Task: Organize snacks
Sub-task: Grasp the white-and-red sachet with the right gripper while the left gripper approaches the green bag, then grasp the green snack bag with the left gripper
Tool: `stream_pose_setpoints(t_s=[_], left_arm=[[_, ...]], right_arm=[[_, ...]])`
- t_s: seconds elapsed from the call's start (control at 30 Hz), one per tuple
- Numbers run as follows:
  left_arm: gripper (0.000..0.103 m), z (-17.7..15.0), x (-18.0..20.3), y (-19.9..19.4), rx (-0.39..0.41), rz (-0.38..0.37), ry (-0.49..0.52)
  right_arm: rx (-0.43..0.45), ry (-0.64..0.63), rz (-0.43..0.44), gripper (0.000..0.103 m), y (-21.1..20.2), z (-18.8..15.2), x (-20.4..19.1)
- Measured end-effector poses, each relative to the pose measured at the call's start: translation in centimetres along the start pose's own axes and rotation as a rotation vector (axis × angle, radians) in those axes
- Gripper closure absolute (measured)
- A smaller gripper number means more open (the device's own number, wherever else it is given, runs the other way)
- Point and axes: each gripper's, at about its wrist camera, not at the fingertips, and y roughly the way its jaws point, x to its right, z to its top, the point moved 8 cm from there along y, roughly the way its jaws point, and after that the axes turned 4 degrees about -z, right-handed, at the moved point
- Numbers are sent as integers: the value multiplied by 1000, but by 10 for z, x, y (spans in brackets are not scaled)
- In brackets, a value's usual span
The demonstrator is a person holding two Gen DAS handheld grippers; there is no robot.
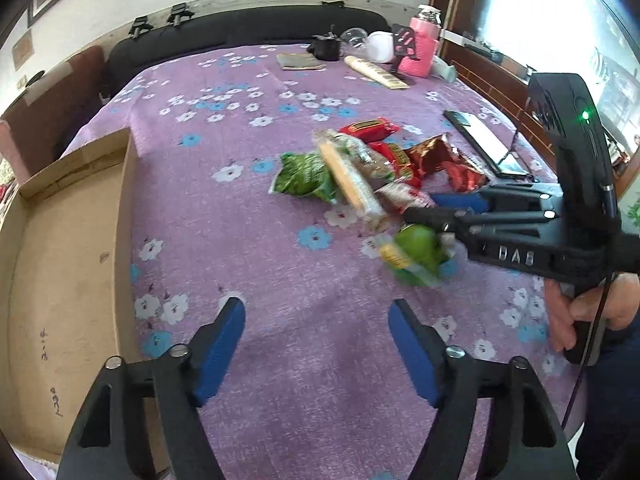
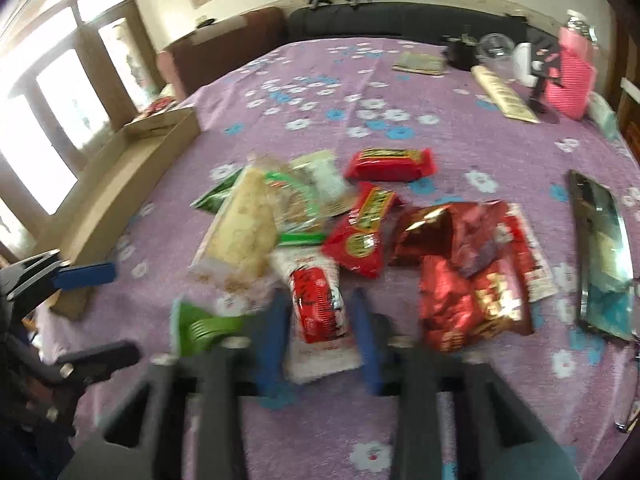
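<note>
Right now your right tongs (image 2: 320, 299) sit low over the near edge of the pile of snacks (image 2: 360, 220) on the flowered purple cloth (image 1: 240, 140). Their blue pads stand close together on either side of a red and white packet (image 2: 320, 322). The view is blurred, but the pads look to be pressing on its two long edges, so I judge it gripped. Taking it across its narrow width makes sense: that packet lies nearest you and partly free of the others, so it should lift out without dragging its neighbours. A green packet (image 2: 200, 320) lies just beside the left pad, outside the grip, and a sideways pull could nudge it.

Your left tongs (image 1: 316, 308) hang wide apart above bare cloth with nothing between the pads. They are placed between the pile and the cardboard box (image 1: 124, 220), which stands open and looks empty at the left edge of the bed. That seems a sensible place to wait, near the box and out of the other hand's way.

By my reading the sorting has barely begun, since every snack in view lies on the cloth and none is in the box
</note>
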Motion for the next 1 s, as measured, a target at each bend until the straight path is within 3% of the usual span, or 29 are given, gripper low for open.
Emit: stream_pose_setpoints(t_s=[0.2, 0.47, 0.57, 0.67, 0.7, 0.93, 1.0], left_arm=[[32, 19, 22, -1, 27, -43, 68], [33, 28, 52, 31, -32, -60, 189], [41, 25, 53, 45, -59, -78, 178], [64, 20, 54, 49, -71, -83, 181], [66, 19, 54, 49, -64, -72, 185], [65, 24, 47, 49, -54, -98, 124], [52, 25, 44, 49, -56, -134, 90]], right_arm=[[48, 56, 88, 81, -15, 3, 6], [80, 130, 97, 81, -21, 7, 20], [79, 134, 105, 81, -21, 7, 20], [71, 130, 113, 81, -20, 7, 19], [65, 128, 112, 81, -19, 7, 19], [42, 131, 108, 81, -13, 3, 19], [34, 132, 112, 81, -11, 2, 19]])
